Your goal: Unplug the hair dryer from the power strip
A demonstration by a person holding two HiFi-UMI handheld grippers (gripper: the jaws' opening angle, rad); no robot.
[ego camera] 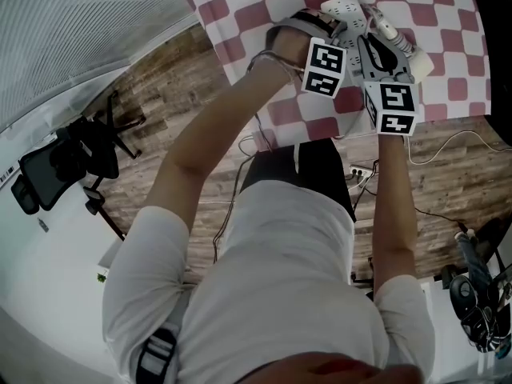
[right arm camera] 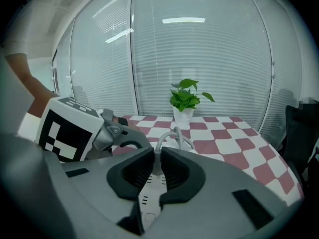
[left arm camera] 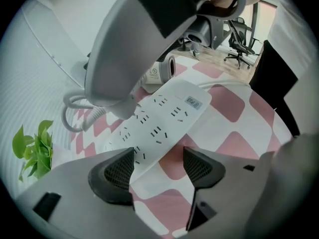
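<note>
Checked tablecloth [ego camera: 456, 22] under a white power strip [left arm camera: 164, 118]: the right gripper [right arm camera: 154, 161] is clamped on the plug [right arm camera: 154, 173] just over the strip, its cord [right arm camera: 169, 136] looping away. The left gripper [left arm camera: 158, 166], jaws apart, straddles the strip's near end. The hair dryer [left arm camera: 160, 72] lies just beyond, with a plant [right arm camera: 187, 96] farther off.
</note>
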